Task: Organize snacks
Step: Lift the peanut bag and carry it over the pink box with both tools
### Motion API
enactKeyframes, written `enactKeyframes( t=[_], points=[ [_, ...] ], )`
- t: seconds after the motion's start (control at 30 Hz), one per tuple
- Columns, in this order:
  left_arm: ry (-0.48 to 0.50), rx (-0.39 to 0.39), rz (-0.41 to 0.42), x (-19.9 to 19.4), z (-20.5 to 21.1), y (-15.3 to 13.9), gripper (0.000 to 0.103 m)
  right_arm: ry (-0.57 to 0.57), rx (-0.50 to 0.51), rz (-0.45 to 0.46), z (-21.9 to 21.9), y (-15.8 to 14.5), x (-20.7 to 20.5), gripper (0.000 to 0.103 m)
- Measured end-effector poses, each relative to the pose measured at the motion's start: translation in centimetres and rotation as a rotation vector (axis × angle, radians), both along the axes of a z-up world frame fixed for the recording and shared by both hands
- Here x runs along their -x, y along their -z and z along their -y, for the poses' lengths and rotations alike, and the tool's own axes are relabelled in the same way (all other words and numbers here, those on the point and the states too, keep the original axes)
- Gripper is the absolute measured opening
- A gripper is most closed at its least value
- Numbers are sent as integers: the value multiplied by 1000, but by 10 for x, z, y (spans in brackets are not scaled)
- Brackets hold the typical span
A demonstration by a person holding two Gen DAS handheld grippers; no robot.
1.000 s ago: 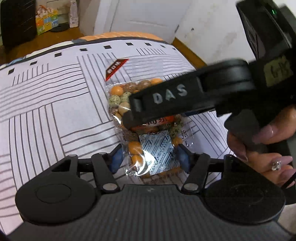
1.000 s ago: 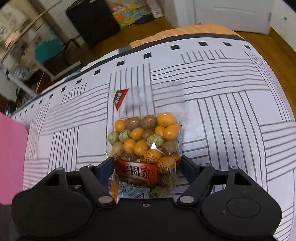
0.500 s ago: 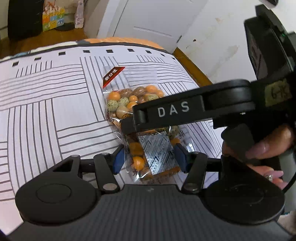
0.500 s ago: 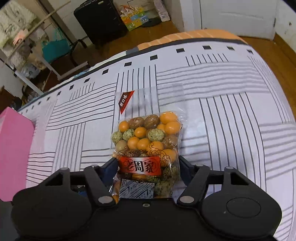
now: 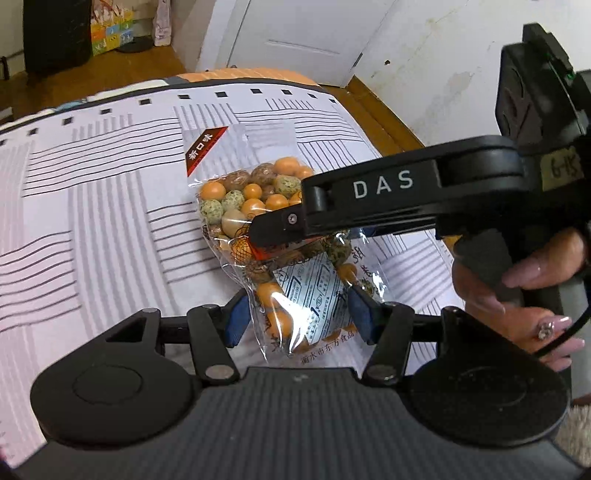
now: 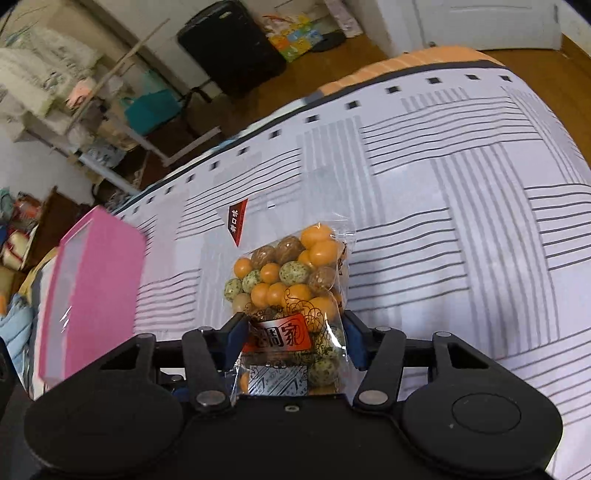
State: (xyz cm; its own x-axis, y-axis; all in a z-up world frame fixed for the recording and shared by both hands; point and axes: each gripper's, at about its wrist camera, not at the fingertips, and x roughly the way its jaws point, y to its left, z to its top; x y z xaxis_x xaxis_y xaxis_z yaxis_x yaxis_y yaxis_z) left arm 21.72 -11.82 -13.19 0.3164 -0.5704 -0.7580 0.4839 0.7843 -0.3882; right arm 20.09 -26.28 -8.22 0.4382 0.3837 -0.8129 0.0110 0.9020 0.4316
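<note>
A clear snack bag (image 5: 258, 206) of orange, green and brown coated nuts, with a red label, is held over the striped bedspread (image 5: 92, 221). My right gripper (image 6: 293, 341) is shut on the snack bag (image 6: 291, 280) at its middle and lifts it. In the left wrist view the right gripper's black arm marked DAS (image 5: 384, 195) crosses over the bag. My left gripper (image 5: 297, 314) has its blue pads on either side of the bag's lower end, and they look closed on it.
A pink box (image 6: 88, 295) sits at the left on the bed. A black suitcase (image 6: 229, 48) and a colourful box (image 6: 295, 37) stand on the wooden floor beyond the bed. A white door (image 5: 303, 33) and wall are at the right.
The bag has risen off the bedspread and tilted, held by both grippers. The right gripper swung left, bringing the pink box further into view.
</note>
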Motion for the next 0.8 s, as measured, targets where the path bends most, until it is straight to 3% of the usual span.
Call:
enactKeyframes(
  t=[0.23,0.53,0.8],
  points=[
    [-24,-5,-6,32,-32,-16,55,-56,4,19,-30,-11,36,60],
    [-63,58,-75,60,-81,-27,55,-132,-74,-16,-60,-16,67,60],
    [-117,77,-34,77,-133,-58,55,-213,-58,25,-120,-56,76,59]
  ],
)
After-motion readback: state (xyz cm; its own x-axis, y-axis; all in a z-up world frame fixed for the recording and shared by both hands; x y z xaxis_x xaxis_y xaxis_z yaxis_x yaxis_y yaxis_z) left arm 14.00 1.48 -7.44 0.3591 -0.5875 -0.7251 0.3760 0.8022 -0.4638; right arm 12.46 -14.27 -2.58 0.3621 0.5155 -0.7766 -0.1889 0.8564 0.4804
